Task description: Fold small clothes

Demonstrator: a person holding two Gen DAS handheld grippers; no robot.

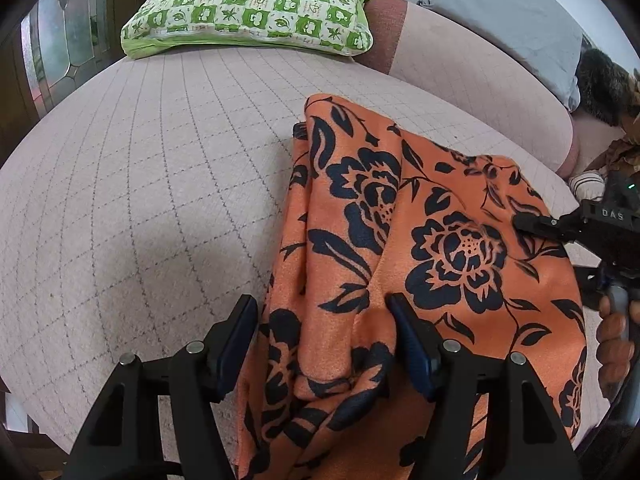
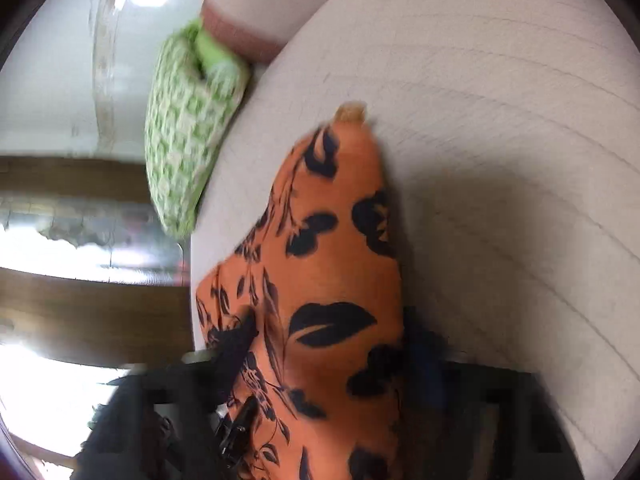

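Observation:
An orange cloth with dark blue flowers (image 1: 400, 216) lies bunched on the pink quilted bed cover (image 1: 140, 184). My left gripper (image 1: 322, 312) stands open over the cloth's near end. A fold of cloth rises between its fingers; its left pad sits just off the cloth's edge. At the cloth's right edge my right gripper (image 1: 536, 226) has its tip on the fabric. In the blurred right wrist view the orange cloth (image 2: 336, 248) fills the gap of the right gripper (image 2: 328, 344), which is shut on it.
A green checked pillow (image 1: 248, 8) lies at the back of the bed cover, with a grey pillow (image 1: 512, 12) at the back right. A hand (image 1: 616, 332) holds the right gripper's handle. A wooden door with glass (image 1: 52, 52) stands far left.

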